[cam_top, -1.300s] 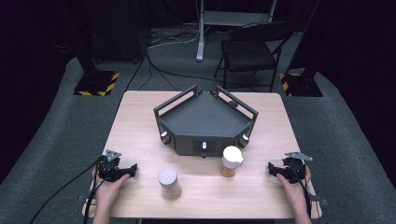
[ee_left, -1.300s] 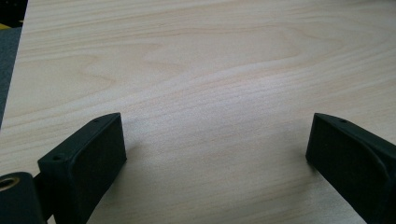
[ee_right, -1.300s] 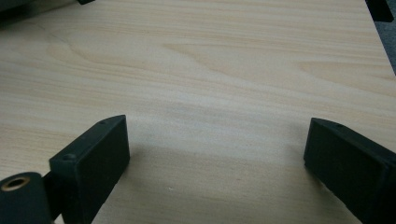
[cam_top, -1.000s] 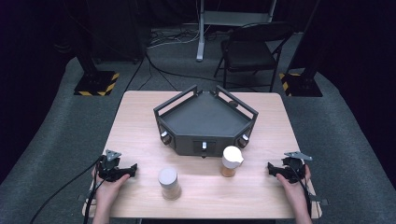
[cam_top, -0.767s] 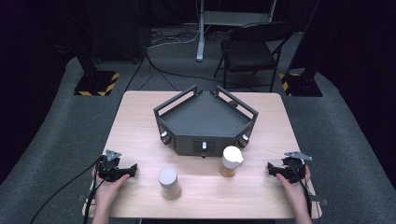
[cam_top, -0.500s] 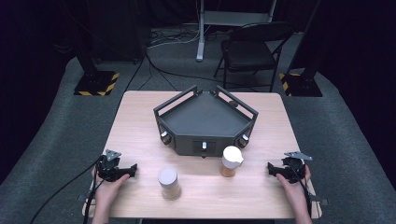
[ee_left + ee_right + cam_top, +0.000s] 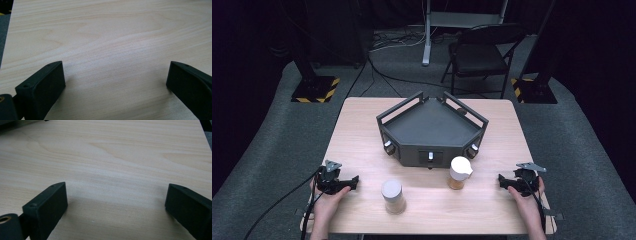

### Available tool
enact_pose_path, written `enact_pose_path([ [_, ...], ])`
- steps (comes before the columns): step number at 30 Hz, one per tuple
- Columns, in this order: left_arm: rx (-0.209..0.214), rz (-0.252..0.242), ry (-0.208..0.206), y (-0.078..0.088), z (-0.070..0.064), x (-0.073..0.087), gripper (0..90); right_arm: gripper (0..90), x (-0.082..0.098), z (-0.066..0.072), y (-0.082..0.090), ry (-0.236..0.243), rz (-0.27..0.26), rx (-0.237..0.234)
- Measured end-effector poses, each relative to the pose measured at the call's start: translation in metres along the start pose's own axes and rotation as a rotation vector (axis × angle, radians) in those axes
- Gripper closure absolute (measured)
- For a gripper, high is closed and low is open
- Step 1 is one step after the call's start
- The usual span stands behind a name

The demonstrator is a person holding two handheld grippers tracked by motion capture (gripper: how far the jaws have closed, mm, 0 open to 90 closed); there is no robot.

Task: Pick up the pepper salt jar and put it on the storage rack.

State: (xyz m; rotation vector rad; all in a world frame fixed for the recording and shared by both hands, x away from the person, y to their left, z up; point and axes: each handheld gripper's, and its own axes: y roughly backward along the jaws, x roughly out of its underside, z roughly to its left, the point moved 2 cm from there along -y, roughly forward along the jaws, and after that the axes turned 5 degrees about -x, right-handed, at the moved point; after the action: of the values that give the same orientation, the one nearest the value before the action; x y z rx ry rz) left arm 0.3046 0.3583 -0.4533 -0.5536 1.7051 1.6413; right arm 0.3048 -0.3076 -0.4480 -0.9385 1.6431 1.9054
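Two small jars stand near the table's front edge in the high view. The left jar has a flat white lid; the right jar has a white spouted cap and tan contents. My left gripper rests on the table at the front left, a hand on it, a short way left of the left jar. My right gripper rests at the front right, right of the spouted jar. Both are open: in the left gripper view and the right gripper view the jaws stand wide apart over bare wood.
A dark three-sided tray with low rails and knobs on its front sits mid-table, just behind the jars. The light wooden table has bare wood on either side of the tray. A folding chair and stand bases sit on the floor beyond.
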Motion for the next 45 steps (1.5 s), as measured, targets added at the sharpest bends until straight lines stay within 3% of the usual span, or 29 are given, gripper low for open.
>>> enact_pose_path([
  [12,0.004,-0.001,-0.002,0.000,0.000,0.000,2.0,3.4,0.000,0.000,0.000,0.000,0.000,0.000],
  [15,0.015,-0.004,-0.004,0.003,0.001,0.001,5.9,3.5,0.000,0.000,0.000,0.000,0.000,0.000],
  [17,0.048,-0.007,0.001,0.007,0.004,0.003,6.1,3.4,0.000,0.000,0.000,0.000,0.000,-0.001],
  [24,0.089,-0.049,0.002,0.024,0.005,0.006,6.3,3.5,0.000,0.000,0.000,0.000,0.001,-0.001],
  [34,0.167,-0.080,-0.052,0.050,-0.001,0.002,6.3,3.4,0.000,0.000,0.000,0.000,0.001,-0.001],
  [45,0.225,-0.103,-0.108,0.065,-0.008,-0.003,6.3,3.5,0.000,0.000,0.000,0.000,0.000,-0.001],
])
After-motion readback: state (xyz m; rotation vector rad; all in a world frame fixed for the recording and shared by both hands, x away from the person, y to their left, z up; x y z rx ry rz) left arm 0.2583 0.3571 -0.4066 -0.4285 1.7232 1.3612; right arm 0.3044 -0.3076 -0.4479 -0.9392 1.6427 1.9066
